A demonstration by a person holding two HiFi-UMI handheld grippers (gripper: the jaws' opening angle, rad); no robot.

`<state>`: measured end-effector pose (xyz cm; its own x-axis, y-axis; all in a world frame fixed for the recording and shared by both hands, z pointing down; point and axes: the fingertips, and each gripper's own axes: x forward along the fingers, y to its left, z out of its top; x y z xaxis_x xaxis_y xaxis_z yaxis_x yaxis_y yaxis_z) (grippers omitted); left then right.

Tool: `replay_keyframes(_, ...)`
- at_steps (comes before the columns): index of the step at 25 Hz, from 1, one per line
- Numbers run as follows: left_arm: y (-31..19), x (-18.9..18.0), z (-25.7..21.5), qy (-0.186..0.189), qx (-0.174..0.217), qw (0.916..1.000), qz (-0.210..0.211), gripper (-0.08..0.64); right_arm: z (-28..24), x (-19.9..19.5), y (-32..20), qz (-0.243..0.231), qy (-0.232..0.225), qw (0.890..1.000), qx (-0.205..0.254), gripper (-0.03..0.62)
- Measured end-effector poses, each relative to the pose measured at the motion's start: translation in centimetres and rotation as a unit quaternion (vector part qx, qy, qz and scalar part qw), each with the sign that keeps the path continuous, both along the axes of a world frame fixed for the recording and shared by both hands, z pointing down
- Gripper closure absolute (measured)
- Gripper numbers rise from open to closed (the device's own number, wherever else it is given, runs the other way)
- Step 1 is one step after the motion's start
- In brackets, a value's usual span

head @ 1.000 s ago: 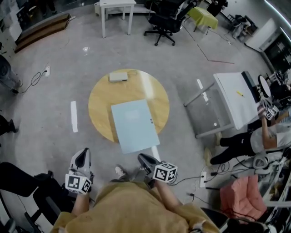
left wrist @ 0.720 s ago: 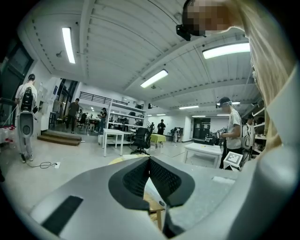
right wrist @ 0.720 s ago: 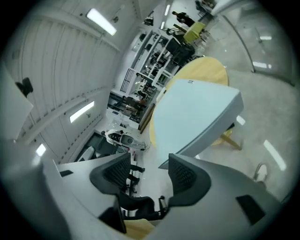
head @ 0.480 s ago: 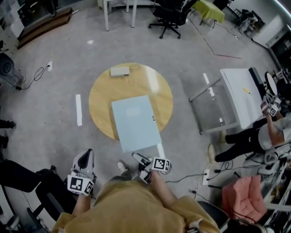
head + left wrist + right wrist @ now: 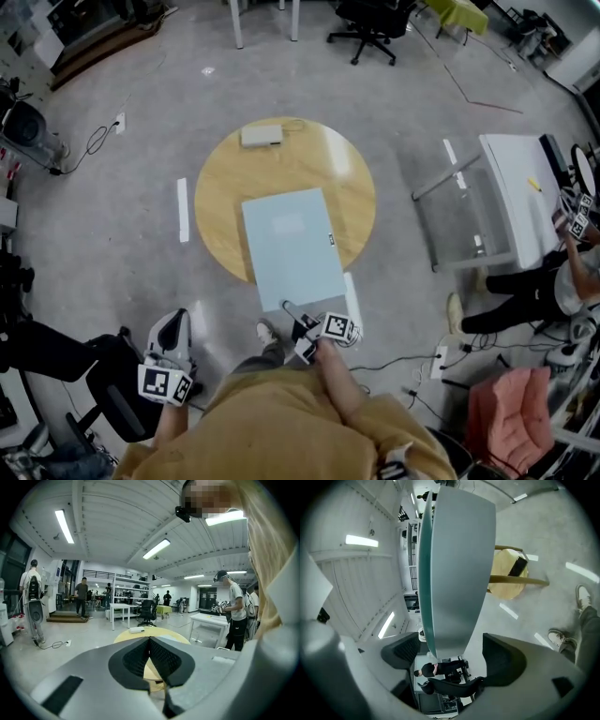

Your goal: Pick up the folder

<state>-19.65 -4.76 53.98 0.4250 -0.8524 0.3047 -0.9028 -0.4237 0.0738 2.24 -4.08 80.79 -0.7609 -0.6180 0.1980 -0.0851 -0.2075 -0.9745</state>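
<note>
Grey concrete floor (image 5: 112, 234) all round, with plenty of bare room on the left side. A cable and wall-type socket (image 5: 118, 122) lie on the floor at far left, well clear of the table. A white tape strip (image 5: 183, 209) sits on the floor just off the table's left edge.

Left gripper (image 5: 172, 321) is low at my left, over open floor and well apart from the table. In its own view the left gripper (image 5: 150, 641) has both pads meeting at the tips with nothing between them: closed and empty.

Round wooden table (image 5: 220, 192) sits mid-floor. A small flat whitish box (image 5: 262, 136) rests at its far edge; the left gripper view shows the same box (image 5: 137, 630) on the far rim. The folder (image 5: 291, 248), pale blue-grey, lies flat on the tabletop from the centre toward me. Its near edge overhangs the table's near edge, above bare floor.

Right gripper (image 5: 298, 328) is at that overhanging edge, rolled onto its side. In its view the right gripper (image 5: 450, 656) has its jaws opening. The folder (image 5: 454, 564) edge stands between them with a gap on each side, and neither pad presses it. Nothing gripped.

My shoe (image 5: 267, 331) is just left of that gripper. A second tape strip (image 5: 352, 300) lies beside the folder's near-right corner.

Right of the table there is a band of clear floor. Then comes a white table on a metal frame (image 5: 511, 187), with a person (image 5: 525, 291) beside it. A pink seat (image 5: 511, 412) sits at lower right.
</note>
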Motion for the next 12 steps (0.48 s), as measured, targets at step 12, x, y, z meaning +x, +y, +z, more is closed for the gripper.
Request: replay_keyframes(12,1.1,-0.3,-0.3,-0.029,-0.019,0.9988,-0.034,0.557,0.6,-1.9,-3.5,0.001,-0.071,0.997,0.021,0.210)
